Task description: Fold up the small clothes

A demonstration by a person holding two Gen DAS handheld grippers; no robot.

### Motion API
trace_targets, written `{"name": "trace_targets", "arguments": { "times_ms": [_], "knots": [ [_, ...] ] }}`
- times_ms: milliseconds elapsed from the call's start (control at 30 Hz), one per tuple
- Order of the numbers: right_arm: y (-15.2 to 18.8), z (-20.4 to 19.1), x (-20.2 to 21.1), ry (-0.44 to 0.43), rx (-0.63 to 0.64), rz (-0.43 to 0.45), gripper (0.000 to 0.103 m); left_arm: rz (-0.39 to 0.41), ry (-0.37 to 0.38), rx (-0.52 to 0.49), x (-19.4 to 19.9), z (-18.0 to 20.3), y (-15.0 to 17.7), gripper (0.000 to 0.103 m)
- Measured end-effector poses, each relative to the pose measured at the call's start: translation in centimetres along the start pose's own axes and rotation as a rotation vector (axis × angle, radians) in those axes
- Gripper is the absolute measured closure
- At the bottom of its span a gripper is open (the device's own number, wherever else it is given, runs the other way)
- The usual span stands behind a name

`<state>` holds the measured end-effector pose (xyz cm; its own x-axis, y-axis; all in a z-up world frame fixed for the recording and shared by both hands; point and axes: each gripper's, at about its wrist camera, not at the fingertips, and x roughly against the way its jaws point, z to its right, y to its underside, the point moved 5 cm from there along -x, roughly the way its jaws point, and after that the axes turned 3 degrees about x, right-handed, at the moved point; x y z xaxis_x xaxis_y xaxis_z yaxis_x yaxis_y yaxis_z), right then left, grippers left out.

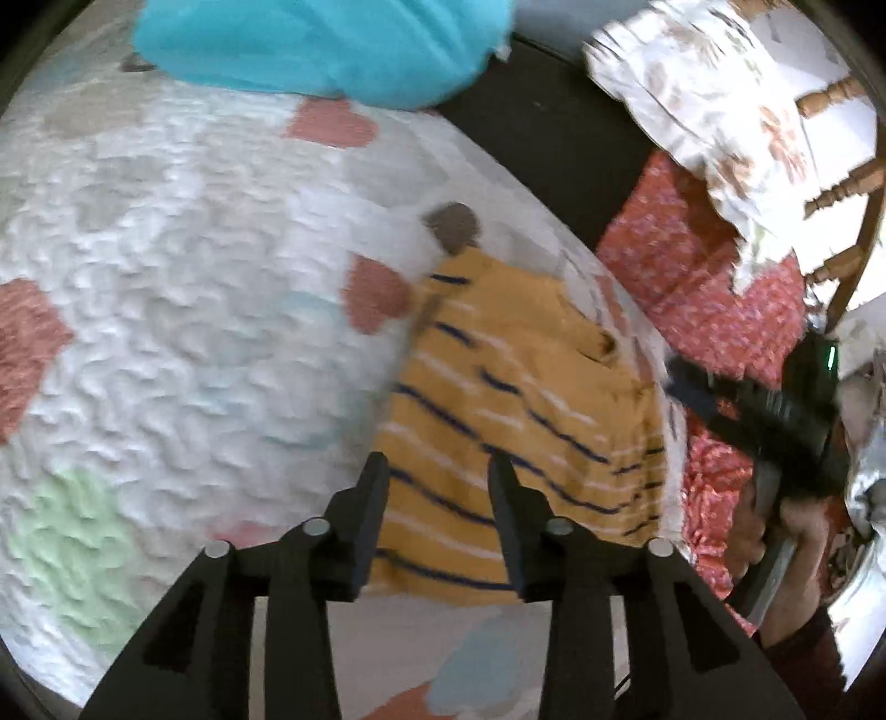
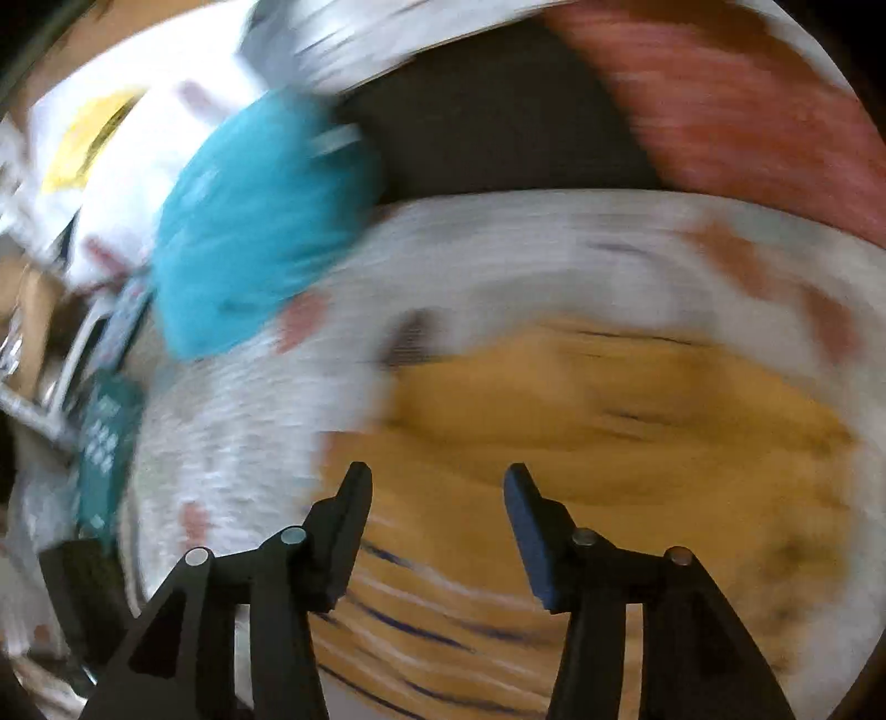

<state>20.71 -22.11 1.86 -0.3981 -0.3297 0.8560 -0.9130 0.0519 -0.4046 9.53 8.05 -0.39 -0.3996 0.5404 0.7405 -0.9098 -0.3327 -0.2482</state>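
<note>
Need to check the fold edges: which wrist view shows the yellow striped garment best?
Left wrist: the yellow striped garment shows sharp, with stripes and edges readable on the quilt. Right wrist shows it closer but motion-blurred.

We find bare quilt [image 1: 166,266] left of the striped garment [image 1: 515,399]; a teal cloth [image 1: 326,44] blocks the far edge; a chair [image 1: 841,183] crowds far right.

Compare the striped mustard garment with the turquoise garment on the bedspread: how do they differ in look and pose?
The mustard garment has navy and white stripes; the turquoise garment is plain. The mustard one lies spread fairly flat near the bedspread's edge, under both open grippers; the turquoise one sits bunched in a heap farther away. Both rest on the bedspread, and neither is gripped.
</note>
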Motion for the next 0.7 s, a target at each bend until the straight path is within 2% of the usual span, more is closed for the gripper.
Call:
{"name": "trace_targets", "arguments": {
  "times_ms": [133,233,333,433,467,500,533,600,700],
  "knots": [
    [4.4,11.5,5.5,0.198,-0.124,0.026,0.048,-0.050,-0.011,-0.068,-3.4,4.1,0.8,0.061],
    [7.6,16.6,7.2,0.262,-0.203,0.029,0.048,-0.103,-0.048,-0.124,-6.1,6.1,2.3,0.061],
    [10.4,18.5,6.8,0.265,-0.224,0.009,0.048,-0.161,-0.098,-0.166,-8.5,6.8,4.2,0.061],
    [12.9,18.0,4.5,0.245,-0.211,-0.038,0.048,-0.193,-0.186,-0.209,-9.9,6.5,5.3,0.061],
    [13.5,18.0,3.7,0.238,-0.201,-0.054,0.050,-0.198,-0.198,-0.215,-10.0,6.4,5.4,0.061],
    [14.3,17.9,3.2,0.226,-0.186,-0.081,0.062,-0.201,-0.199,-0.213,-10.0,6.3,5.5,0.061],
    [14.8,17.7,2.4,0.215,-0.165,-0.111,0.097,-0.205,-0.194,-0.204,-10.0,6.0,5.5,0.061],
    [15.0,18.1,2.4,0.230,-0.155,-0.104,0.097,-0.216,-0.179,-0.173,-9.8,5.5,5.4,0.061],
    [14.0,20.2,4.2,0.368,-0.184,-0.048,0.099,-0.238,-0.154,-0.131,-9.8,4.9,5.1,0.061]
  ]
}}
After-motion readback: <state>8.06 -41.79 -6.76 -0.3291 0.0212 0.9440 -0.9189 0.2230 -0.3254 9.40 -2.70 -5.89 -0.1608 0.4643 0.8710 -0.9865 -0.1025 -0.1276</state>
